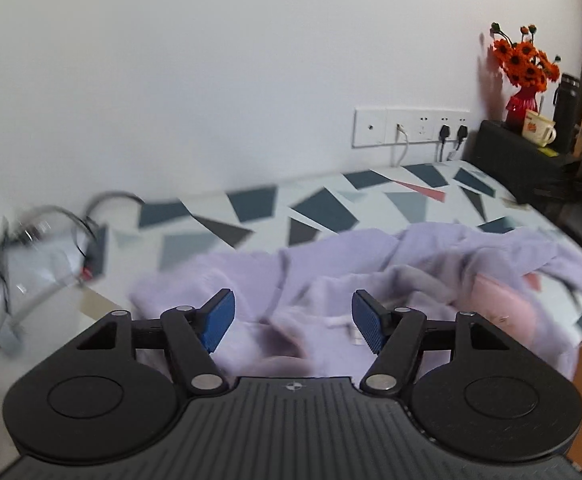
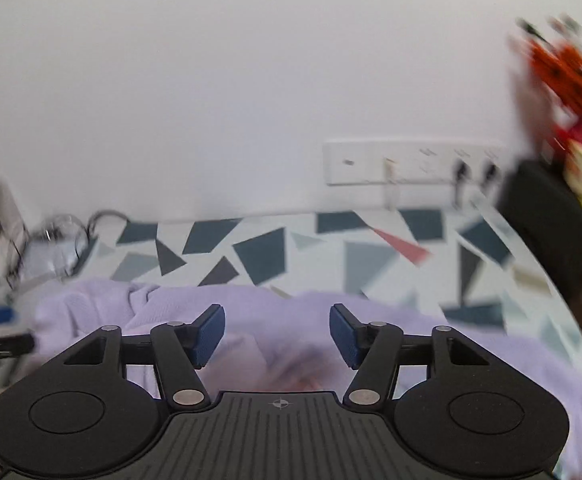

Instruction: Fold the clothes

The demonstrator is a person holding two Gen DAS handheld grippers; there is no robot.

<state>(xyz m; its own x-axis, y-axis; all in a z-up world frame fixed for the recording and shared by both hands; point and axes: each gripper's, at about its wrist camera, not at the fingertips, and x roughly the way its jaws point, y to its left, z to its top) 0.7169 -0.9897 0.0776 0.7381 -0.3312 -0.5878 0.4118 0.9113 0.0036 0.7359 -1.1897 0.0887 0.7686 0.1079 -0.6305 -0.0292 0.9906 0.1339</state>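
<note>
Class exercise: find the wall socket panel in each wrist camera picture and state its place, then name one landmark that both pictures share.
Left wrist: the socket panel sits right of centre on the white wall, above the patterned table's far edge.
Right wrist: the socket panel sits right of centre, blurred.
Shared landmark: the orange flowers further right.

both wrist views low, close over the lilac garment [image 1: 331,280], facing the wall [image 2: 251,80]

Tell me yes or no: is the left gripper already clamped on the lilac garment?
No. The left gripper is open, its blue pads apart with the crumpled lilac fleece garment lying between and beyond them, ungrasped.
</note>
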